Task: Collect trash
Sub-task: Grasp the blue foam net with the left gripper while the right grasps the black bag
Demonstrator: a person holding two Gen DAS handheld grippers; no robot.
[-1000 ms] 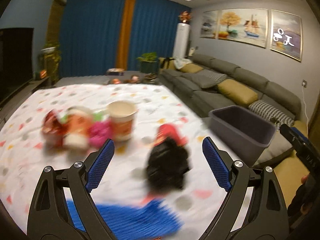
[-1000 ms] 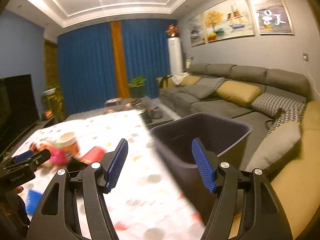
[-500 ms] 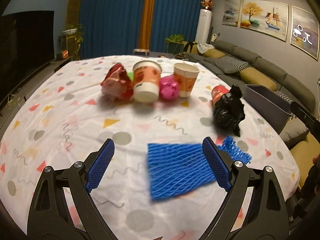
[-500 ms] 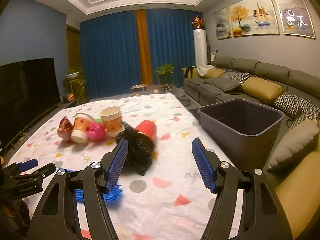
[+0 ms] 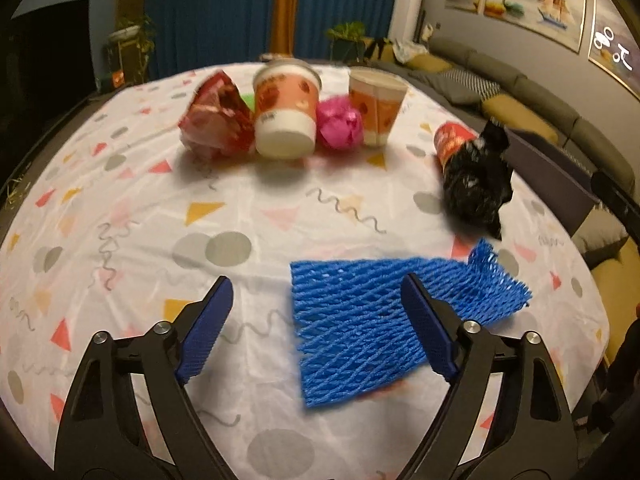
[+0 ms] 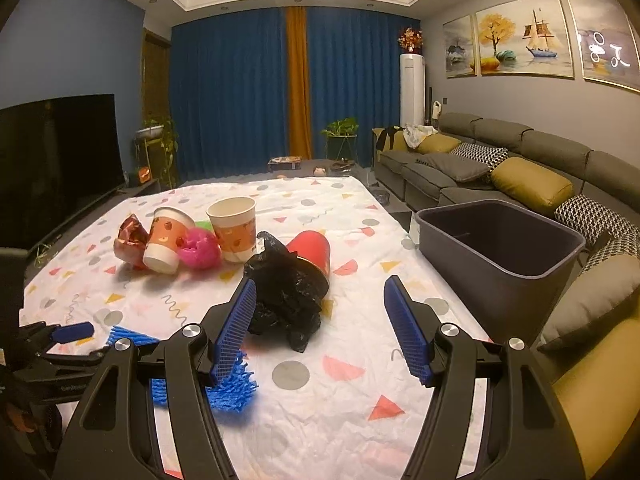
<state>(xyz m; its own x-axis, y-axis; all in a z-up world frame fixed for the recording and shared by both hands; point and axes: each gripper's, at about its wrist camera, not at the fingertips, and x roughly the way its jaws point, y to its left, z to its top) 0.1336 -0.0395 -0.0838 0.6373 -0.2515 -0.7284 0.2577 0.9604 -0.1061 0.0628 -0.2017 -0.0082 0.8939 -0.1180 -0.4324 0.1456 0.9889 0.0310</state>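
Observation:
A blue foam net (image 5: 380,320) lies flat on the patterned tablecloth (image 5: 120,220). My left gripper (image 5: 316,280) hovers over it with its jaws closing; the net's left part shows between them, and the pads do not press on it. Farther back sit a crumpled black bag (image 5: 474,184) against a red cup (image 5: 452,142), two paper cups (image 5: 284,116), a pink ball (image 5: 340,122) and a red wrapper (image 5: 216,120). My right gripper (image 6: 322,280) stands open just short of the black bag (image 6: 288,292), with nothing held.
A dark grey bin (image 6: 500,240) stands off the table's right edge, in front of a grey sofa (image 6: 500,160). A television (image 6: 56,160) fills the left wall. The table's right edge (image 6: 400,216) runs beside the bin.
Both views have swung down and left from the bin toward the table. The blue net now sits under the left fingers, which stand slightly narrower. The black bag now sits before the right fingers.

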